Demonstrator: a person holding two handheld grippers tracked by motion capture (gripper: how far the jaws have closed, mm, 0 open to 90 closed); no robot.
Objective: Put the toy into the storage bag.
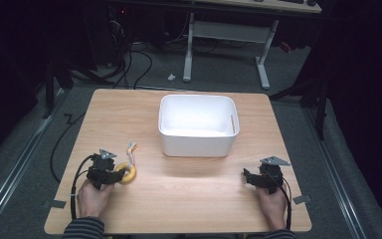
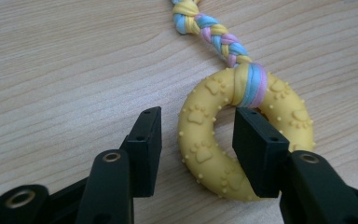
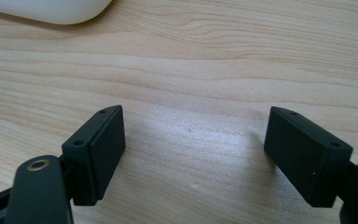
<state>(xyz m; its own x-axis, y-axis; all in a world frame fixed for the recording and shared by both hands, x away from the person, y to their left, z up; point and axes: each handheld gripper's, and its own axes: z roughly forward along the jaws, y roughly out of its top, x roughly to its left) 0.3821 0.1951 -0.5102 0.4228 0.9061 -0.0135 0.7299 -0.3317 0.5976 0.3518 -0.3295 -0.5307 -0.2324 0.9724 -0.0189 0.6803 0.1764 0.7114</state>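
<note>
Toy ring not yet gripped, bin still empty.

From the high view I see my left gripper (image 1: pixel 110 172) low at the near-left of the desk (image 1: pixel 189 199), right against the yellow ring toy (image 1: pixel 128 173); the white bin (image 1: pixel 197 125) sits mid-desk with nothing in it, so if the toy is bound for it, I judge the whole carry is left. My right gripper (image 1: pixel 251 178) rests near the right edge, well apart, with bare wood between it and the bin. In the left gripper view the jaws stand apart, straddling one side of the ring, one jaw inside its hole, not yet clamped; the braided rope (image 2: pixel 214 32) trails away. In the right gripper view the jaws gape wide over bare desk, the bin's corner beyond them.
</note>
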